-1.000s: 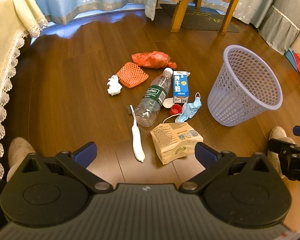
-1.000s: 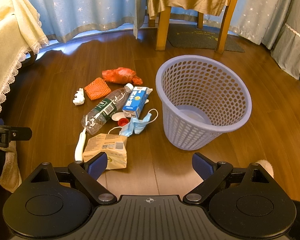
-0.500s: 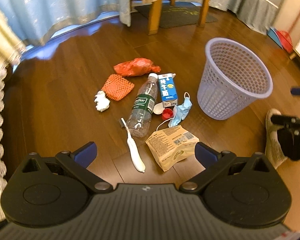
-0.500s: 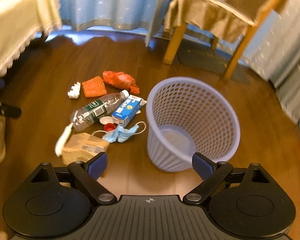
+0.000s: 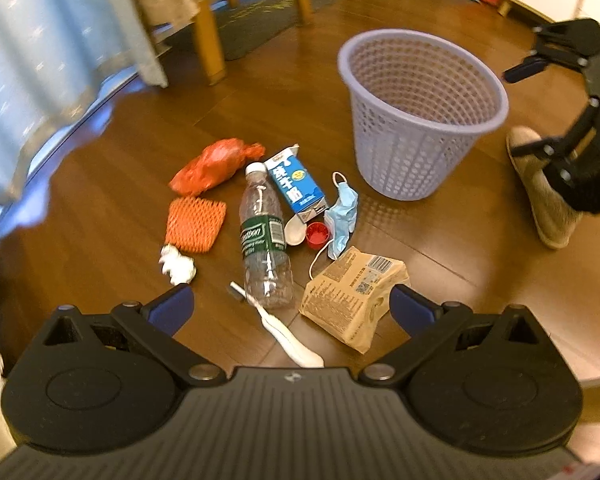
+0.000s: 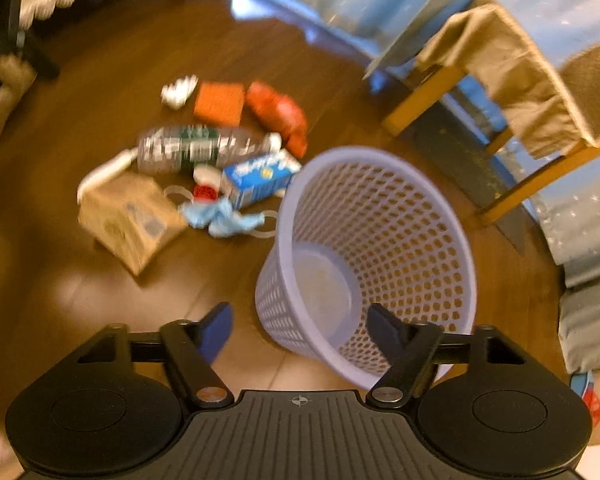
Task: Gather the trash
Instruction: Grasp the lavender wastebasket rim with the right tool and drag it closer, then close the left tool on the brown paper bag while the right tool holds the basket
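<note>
Trash lies on the wooden floor: a clear plastic bottle (image 5: 265, 240) (image 6: 192, 148), a blue milk carton (image 5: 296, 184) (image 6: 260, 178), a tan paper packet (image 5: 356, 300) (image 6: 134, 220), a blue face mask (image 5: 342, 212) (image 6: 224, 218), an orange net (image 5: 196, 224), a red bag (image 5: 216, 164), a white tissue (image 5: 177, 266), a toothbrush (image 5: 284, 334) and a red cap (image 5: 318, 234). The lilac basket (image 5: 420, 116) (image 6: 372, 264) stands empty to their right. My left gripper (image 5: 288, 306) hangs open above the bottle's base. My right gripper (image 6: 300, 328) is open over the basket's near side.
A wooden chair (image 6: 512, 92) draped with tan cloth stands behind the basket, on a dark mat (image 5: 252, 28). Blue curtains (image 5: 40, 60) line the back. A slippered foot (image 5: 540, 188) rests right of the basket. The right-hand tool (image 5: 580, 120) shows at the left view's right edge.
Both grippers swung to the right and moved in. The left one now hangs closer over the trash pile. The right one has come up over the basket. Nothing has been picked up.
</note>
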The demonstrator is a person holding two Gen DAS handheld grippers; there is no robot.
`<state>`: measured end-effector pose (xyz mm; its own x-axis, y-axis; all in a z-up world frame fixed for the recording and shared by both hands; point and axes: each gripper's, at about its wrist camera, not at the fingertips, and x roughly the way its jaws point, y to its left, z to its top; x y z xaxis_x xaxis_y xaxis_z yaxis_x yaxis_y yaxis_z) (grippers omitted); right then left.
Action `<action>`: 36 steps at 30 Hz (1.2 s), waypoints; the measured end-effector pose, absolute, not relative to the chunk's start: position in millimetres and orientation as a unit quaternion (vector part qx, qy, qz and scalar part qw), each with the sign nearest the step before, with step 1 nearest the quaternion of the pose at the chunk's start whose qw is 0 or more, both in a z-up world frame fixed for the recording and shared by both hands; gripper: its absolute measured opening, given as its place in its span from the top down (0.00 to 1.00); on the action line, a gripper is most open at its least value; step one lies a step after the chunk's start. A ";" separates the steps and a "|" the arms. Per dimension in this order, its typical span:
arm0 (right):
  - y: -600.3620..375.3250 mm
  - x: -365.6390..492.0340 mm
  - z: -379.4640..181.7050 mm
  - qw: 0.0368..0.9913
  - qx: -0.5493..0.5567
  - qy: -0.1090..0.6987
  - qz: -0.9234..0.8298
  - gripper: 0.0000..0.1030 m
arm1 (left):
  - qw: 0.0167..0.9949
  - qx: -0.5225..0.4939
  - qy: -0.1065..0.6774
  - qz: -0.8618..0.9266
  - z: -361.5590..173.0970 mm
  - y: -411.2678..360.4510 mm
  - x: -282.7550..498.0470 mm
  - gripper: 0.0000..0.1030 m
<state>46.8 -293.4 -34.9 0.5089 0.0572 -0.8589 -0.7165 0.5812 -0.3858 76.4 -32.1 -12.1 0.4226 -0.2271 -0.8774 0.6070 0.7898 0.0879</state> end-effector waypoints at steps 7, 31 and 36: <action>-298.4 71.0 -67.6 0.748 -0.427 0.441 0.254 0.53 | 0.797 0.248 0.456 -0.309 -27.5 -47.7 98.1 0.01; -269.9 82.2 -115.3 0.695 -0.512 0.428 0.268 0.90 | 0.785 0.241 0.463 -0.335 -31.9 -64.7 113.3 0.01; -266.7 69.0 -125.7 0.679 -0.556 0.400 0.263 0.90 | 0.782 0.243 0.465 -0.336 -35.2 -65.3 112.7 0.01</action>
<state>69.0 -266.7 -125.7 0.5419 -0.0880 -0.8358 -0.8022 0.2427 -0.5456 112.7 -65.3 -35.2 0.3414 -0.3000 -0.8908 0.7524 0.6552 0.0677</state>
